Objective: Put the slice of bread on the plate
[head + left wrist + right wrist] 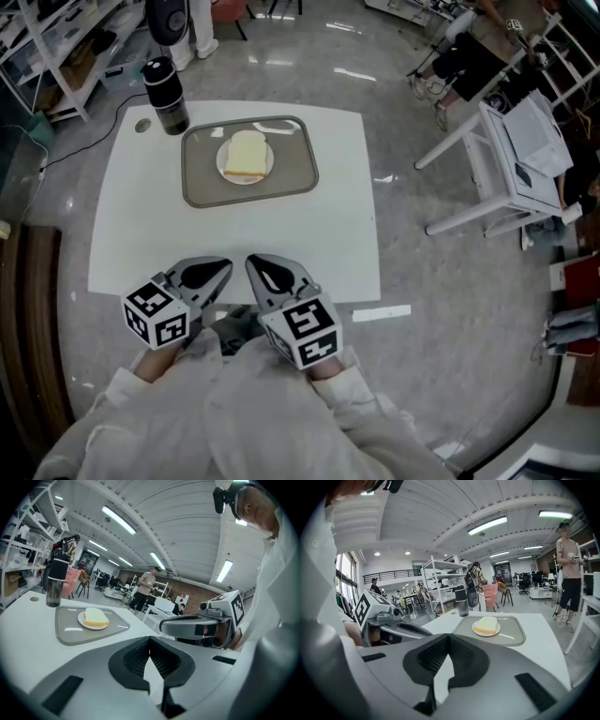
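Both grippers hover side by side at the near edge of the table [141, 225], close to the person's body. The left gripper [208, 275] has its jaws together with nothing between them. The right gripper [267, 274] is closed in the same way and is also empty.

The bread [247, 154] is straight ahead of the pair and well apart from them, across most of the table. It already lies flat on the plate [223, 167], which sits in the tray [202, 187]. A bottle [166, 94] stands just beyond the tray's far left corner.

In the left gripper view the slice is ahead and off to the left. In the right gripper view it is ahead and only a little to the right, so the right gripper looks better lined up, though neither is clearly nearer. The slice looks nearly square, with no marked long axis to line up with.

As things lie, the task looks done, and no reach seems called for.
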Available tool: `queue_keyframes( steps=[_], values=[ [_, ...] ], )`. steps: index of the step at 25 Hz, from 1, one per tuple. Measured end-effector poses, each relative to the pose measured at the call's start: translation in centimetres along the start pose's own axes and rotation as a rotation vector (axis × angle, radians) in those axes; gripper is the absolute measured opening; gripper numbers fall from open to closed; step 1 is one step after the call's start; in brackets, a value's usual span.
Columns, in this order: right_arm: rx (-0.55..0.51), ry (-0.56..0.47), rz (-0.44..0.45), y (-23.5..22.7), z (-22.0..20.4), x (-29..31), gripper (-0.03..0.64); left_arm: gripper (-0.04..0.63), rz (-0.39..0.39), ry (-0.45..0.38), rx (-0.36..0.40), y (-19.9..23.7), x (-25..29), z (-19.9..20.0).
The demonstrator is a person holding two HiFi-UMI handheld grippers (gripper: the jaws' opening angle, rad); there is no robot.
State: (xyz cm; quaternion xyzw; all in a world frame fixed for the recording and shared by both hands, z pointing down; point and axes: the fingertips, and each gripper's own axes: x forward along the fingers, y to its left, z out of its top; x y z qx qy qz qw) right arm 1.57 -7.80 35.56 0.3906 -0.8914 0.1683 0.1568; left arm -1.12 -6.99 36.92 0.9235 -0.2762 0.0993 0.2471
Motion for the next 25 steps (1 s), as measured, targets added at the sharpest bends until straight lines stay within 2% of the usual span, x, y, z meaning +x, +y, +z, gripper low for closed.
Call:
queue_keyframes(
  steps=[4, 8, 19, 25],
  values=[
    [-0.008, 0.004, -0.007, 0.0, 0.0, 0.0, 0.014, 0.009, -0.004, 0.008, 0.012, 0.0, -0.2, -0.2],
    [-0.018, 0.02, -0.015, 0.0, 0.0, 0.1, 0.014, 0.009, 0.003, 0.024, 0.065, -0.1, 0.0, -0.3],
    [-0.029, 0.026, -0.028, -0.7, 0.2, 0.4, 0.014, 0.009, -0.012, 0.029, 0.081, -0.1, 0.3, 0.0],
    [-0.022, 0.034, -0.01, 0.1, 0.5, 0.4, 0.014, 0.009, 0.011, -0.033, 0.064, 0.6, -0.6, 1.0]
  ],
)
